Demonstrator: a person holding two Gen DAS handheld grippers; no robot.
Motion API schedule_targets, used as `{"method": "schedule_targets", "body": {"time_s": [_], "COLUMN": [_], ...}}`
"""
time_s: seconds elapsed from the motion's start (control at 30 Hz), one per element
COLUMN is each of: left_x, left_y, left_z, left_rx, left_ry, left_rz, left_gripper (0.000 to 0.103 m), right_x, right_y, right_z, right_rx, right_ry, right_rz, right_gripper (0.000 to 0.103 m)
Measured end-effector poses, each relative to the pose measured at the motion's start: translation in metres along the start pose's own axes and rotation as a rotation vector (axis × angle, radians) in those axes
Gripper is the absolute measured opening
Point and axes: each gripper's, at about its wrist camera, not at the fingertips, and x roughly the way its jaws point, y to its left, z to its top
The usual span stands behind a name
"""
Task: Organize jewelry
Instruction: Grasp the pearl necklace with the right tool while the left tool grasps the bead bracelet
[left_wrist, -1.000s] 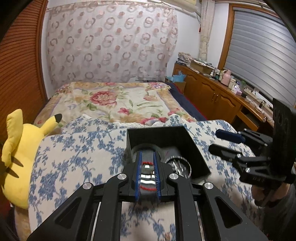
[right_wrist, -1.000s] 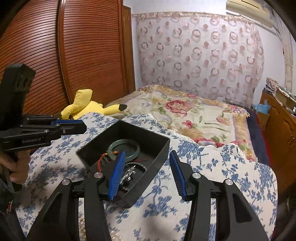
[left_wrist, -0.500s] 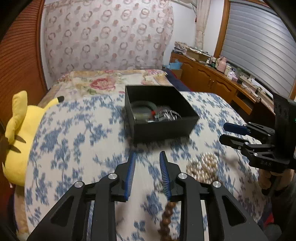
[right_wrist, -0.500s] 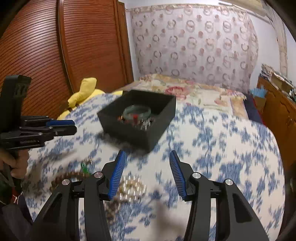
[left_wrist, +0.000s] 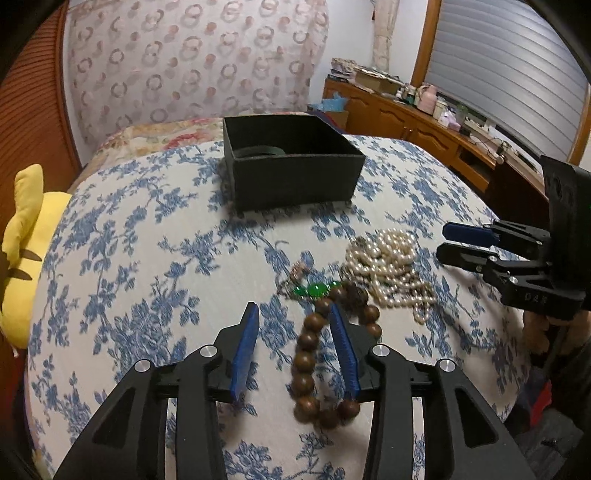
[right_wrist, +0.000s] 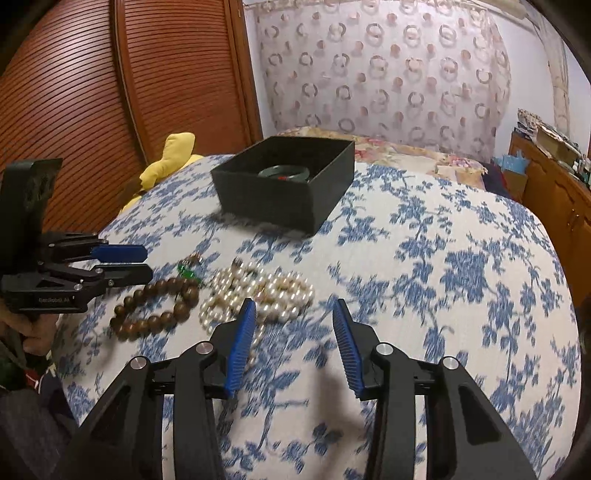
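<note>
Wooden bead bracelet (left_wrist: 325, 354), pearl necklace (left_wrist: 391, 269) and small green-stone piece (left_wrist: 316, 290) now in view on the blue-flowered cloth (left_wrist: 147, 258), near side of the black box (left_wrist: 291, 177); one second earlier, box directly under both grippers. Left gripper (left_wrist: 293, 317): pressed shut on a red-corded piece over the box then, jaws just opened, now partly apart and gripping nothing, bracelet loop lying below and behind the right-hand finger. Right gripper (right_wrist: 293, 314): moderately apart, just narrowed slightly, nothing between, pearls (right_wrist: 258, 291) just beyond its left finger. Green bangle (right_wrist: 282, 171) inside box, clearer from right wrist. Cabinet (left_wrist: 413, 122) and shuttered window seen from left wrist only; slatted wooden doors (right_wrist: 110, 92) fuller from right. Yellow plush (left_wrist: 22, 236) beside cloth.
</note>
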Motion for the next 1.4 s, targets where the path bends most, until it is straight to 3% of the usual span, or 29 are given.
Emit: {"method": "schedule_targets", "body": {"time_s": [0.23, 0.43, 0.47, 0.5, 0.63, 0.83, 1.1, 1.4], "left_x": [0.008, 0.013, 0.013, 0.013, 0.009, -0.015, -0.04, -0.045], "left_y": [-0.002, -0.008, -0.008, -0.009, -0.01, -0.005, -0.001, 0.0], "left_z": [-0.007, -0.008, -0.008, -0.008, -0.009, -0.009, -0.004, -0.002], "left_rx": [0.01, 0.038, 0.042, 0.046, 0.055, 0.003, -0.028, -0.032], "left_ry": [0.031, 0.035, 0.034, 0.034, 0.024, -0.047, -0.112, -0.127], "left_rz": [0.015, 0.032, 0.033, 0.032, 0.032, 0.01, -0.001, -0.002], "left_gripper": [0.037, 0.03, 0.024, 0.012, 0.012, 0.012, 0.012, 0.012], "right_x": [-0.009, -0.004, -0.004, -0.003, 0.0, 0.005, 0.017, 0.035], "right_y": [0.014, 0.019, 0.019, 0.02, 0.023, 0.032, 0.052, 0.062], "right_z": [-0.013, -0.015, -0.016, -0.015, -0.015, -0.013, -0.001, 0.003], "right_rx": [-0.017, -0.03, -0.032, -0.036, -0.051, -0.084, -0.15, -0.218], "right_ry": [-0.002, 0.013, 0.014, 0.017, 0.029, 0.054, 0.08, 0.135], "right_rz": [0.015, 0.025, 0.027, 0.03, 0.034, 0.067, 0.113, 0.08], "right_gripper": [0.046, 0.046, 0.046, 0.046, 0.046, 0.028, 0.023, 0.023]}}
